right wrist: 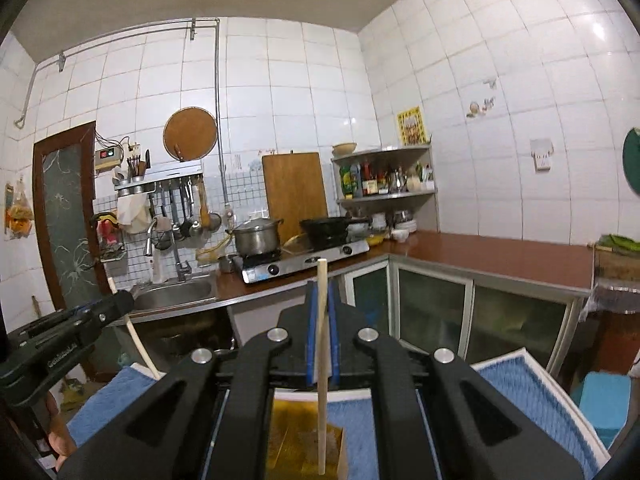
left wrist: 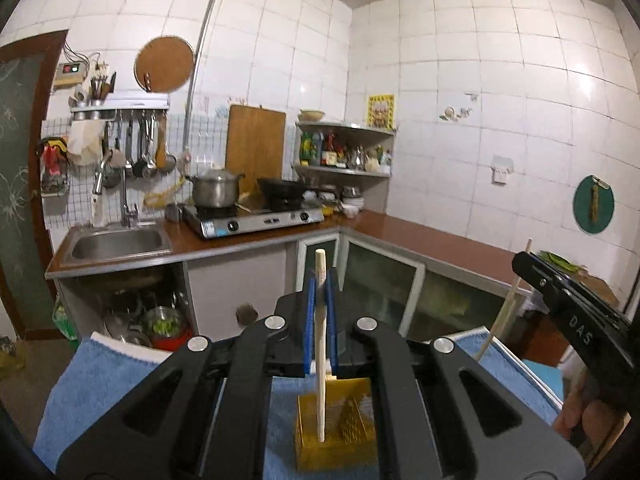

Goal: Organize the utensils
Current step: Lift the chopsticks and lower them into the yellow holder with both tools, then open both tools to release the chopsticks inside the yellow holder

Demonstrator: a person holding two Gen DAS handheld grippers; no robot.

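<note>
Both claws are up in the air over a blue towel (left wrist: 100,376) that covers the near surface, and each one has a single wooden chopstick pinched upright between its blue pads.

Left claw (left wrist: 320,292): jaws squeezed nearly together on the left chopstick (left wrist: 320,360), which pokes out above the fingertips and hangs down below them. Its lower tip sits in front of a yellow perforated utensil holder (left wrist: 344,436) standing on the towel, but honestly I can't tell whether the tip is inside the holder or just above it, the fisheye flattens everything.

Right claw (right wrist: 321,300): same deal, clamped tight on the right chopstick (right wrist: 322,380), stick standing vertical, its bottom end over the same yellow holder (right wrist: 292,436) seen from the other side.

In the left wrist view the right claw shows at the right edge with its chopstick slanting down, and a bit of the person's hand (left wrist: 580,412) is under it. The two claws are near each other but apart.

Far side: a brown L-shaped worktop (left wrist: 420,240) with a steel sink (left wrist: 116,242) on the left, a two-burner gas stove (left wrist: 256,220) carrying a lidded steel pot (left wrist: 214,190) and a black wok (left wrist: 284,192), and a wooden cutting board (left wrist: 256,148) leaning on the tiled wall behind.
</note>
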